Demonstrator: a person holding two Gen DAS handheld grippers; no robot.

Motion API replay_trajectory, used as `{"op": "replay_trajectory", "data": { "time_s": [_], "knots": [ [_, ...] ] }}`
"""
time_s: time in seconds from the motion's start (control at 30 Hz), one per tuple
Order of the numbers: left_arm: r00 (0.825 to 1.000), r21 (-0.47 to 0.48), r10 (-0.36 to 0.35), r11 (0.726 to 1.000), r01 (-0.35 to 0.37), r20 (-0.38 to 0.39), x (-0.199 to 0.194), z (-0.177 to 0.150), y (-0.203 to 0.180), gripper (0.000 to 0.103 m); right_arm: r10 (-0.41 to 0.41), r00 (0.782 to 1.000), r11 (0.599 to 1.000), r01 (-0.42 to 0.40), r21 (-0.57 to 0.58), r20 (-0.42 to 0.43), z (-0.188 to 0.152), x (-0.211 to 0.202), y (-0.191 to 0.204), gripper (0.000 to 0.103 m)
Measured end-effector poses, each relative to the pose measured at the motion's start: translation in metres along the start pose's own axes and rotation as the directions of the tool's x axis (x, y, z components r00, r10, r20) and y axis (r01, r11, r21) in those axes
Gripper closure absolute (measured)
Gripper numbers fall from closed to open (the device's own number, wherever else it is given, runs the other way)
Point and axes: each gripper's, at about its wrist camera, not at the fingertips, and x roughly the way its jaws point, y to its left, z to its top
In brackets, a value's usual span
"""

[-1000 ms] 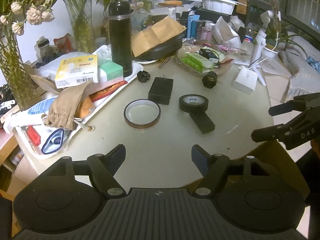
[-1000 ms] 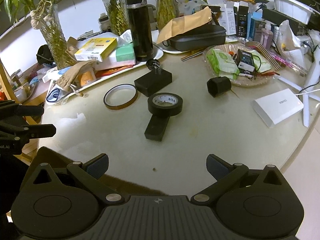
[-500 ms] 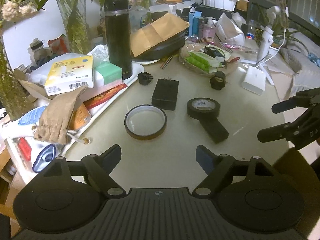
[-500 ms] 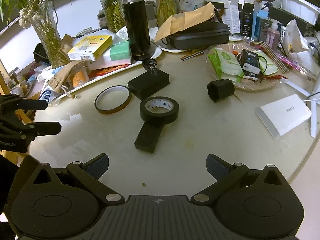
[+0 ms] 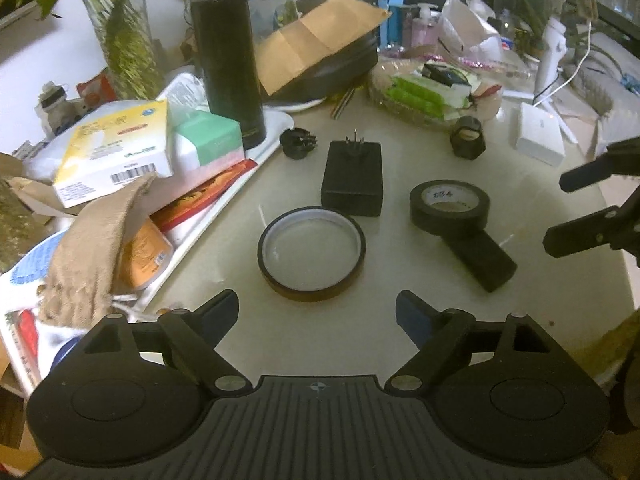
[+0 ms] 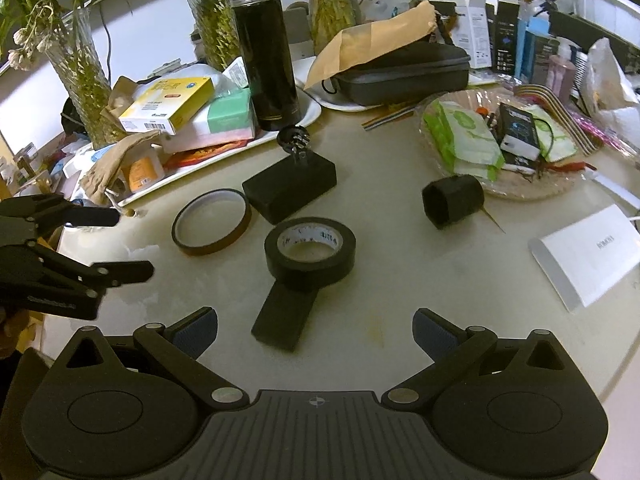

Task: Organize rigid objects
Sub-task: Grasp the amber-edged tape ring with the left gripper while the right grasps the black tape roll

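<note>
Left wrist view: left gripper (image 5: 318, 308) jaws apart and empty, now closer over the table (image 5: 400, 152) than a second ago, with the amber tape ring (image 5: 311, 253) just ahead, likely the first pick. Right gripper (image 6: 315, 327) also wide and empty, advanced toward the black tape roll (image 6: 310, 255), which rests on a black block (image 6: 285, 318). Nothing is grasped yet.
</note>
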Motion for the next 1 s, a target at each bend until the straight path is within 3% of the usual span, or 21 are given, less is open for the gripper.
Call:
{"op": "replay_trajectory", "data": {
  "time_s": [0.53,1.0],
  "knots": [
    [0.996,0.010,-0.044,0.999,0.045,-0.071,0.051,0.009,0.012,0.016,0.009,1.000,1.000,-0.010,-0.024,-0.028,0.022,0.041,-0.012,0.000],
    [0.996,-0.006,-0.069,0.998,0.069,-0.048,0.071,0.025,0.018,0.016,0.025,0.999,0.995,-0.028,-0.095,-0.036,0.036,0.076,-0.005,0.000]
  ]
}}
